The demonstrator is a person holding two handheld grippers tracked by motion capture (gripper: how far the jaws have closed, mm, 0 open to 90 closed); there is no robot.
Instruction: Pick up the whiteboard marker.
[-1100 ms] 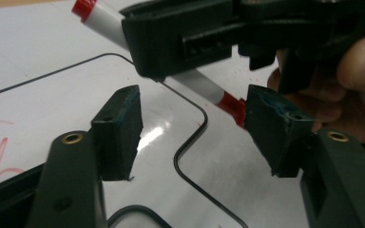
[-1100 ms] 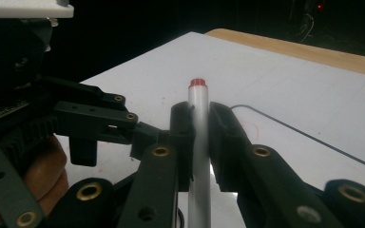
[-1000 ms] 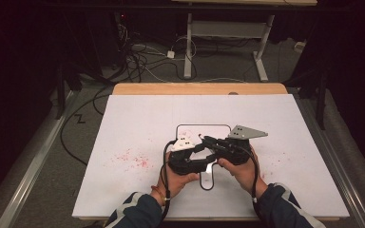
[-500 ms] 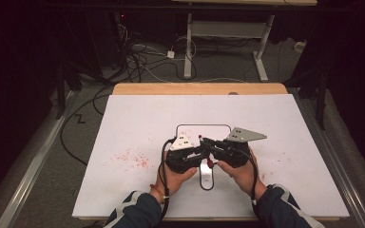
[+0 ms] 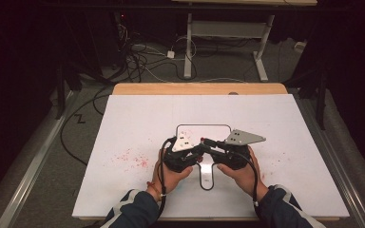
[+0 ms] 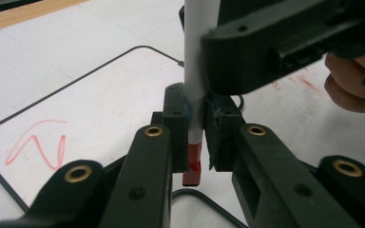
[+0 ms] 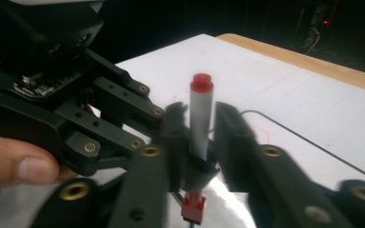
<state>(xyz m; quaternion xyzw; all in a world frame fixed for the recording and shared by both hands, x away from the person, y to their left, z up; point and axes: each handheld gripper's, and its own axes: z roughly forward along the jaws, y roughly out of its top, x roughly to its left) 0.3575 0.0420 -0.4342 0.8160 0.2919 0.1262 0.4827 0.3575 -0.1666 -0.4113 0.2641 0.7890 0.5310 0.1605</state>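
Much of the red marker (image 6: 196,102) is covered: in the left gripper view its white barrel rises up the centre of the frame and passes behind the dark body of the other tongs at the upper right, so the top end is cut off; its red lower end peeks out below the pads, and whether that is a cap or a tip is hard to tell; in the right gripper view, near the centre, the barrel stands upright with a red end on top and a small red piece below, the lower part lost behind black linkage and motion blur; in the high view the marker is too small to pick out between the two hands, just below the middle of the frame, above the white board (image 5: 218,129) on the table (image 5: 138,118)

The left tongs (image 6: 197,128) are closed tight on the barrel, pads pressing both sides; the right tongs (image 7: 199,137) sit around the barrel, and whether the right-hand pad touches it is unclear

Against the earlier high views, the left tongs' jaws have just been closing, with the marker between them; the right tongs' jaws have just been opening a little around it; both hands sit in much the same spot as before; a red scribble (image 6: 35,142) lies on the board at the left of the left gripper view
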